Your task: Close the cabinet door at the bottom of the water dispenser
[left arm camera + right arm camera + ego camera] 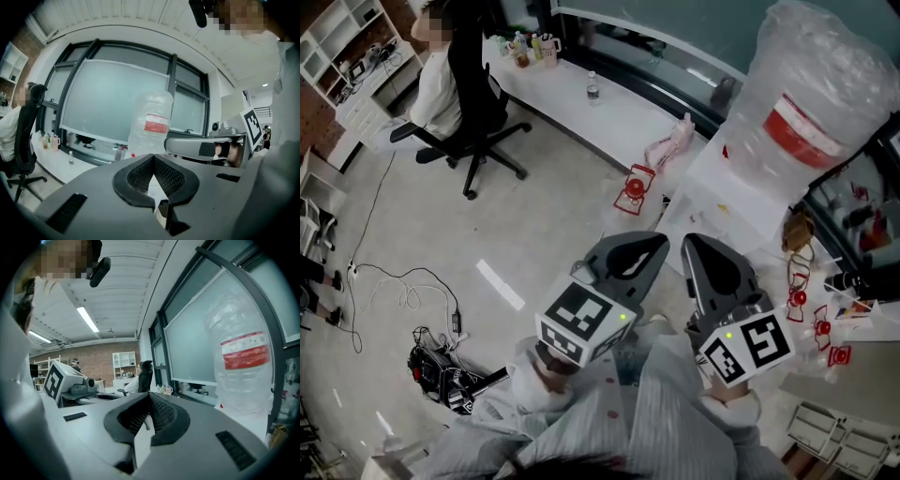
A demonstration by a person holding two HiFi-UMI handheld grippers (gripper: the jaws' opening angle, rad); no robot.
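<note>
Right now both tongs are side by side, pointing toward the white water dispenser (741, 187). The left tongs (153, 157) are shut tight with nothing in them. The right tongs (149, 394) are shut and empty too. A big water bottle (820, 94) sits on top of the dispenser. The cabinet door at its bottom is hidden from every view. Far off, a person (439, 89) sits in a black office chair (478, 103).

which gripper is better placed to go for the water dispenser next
Right, probably: the right gripper is next to the water dispenser, while the left gripper sits farther off, over floor. Both are shut and empty. The cabinet door is out of view.
</note>
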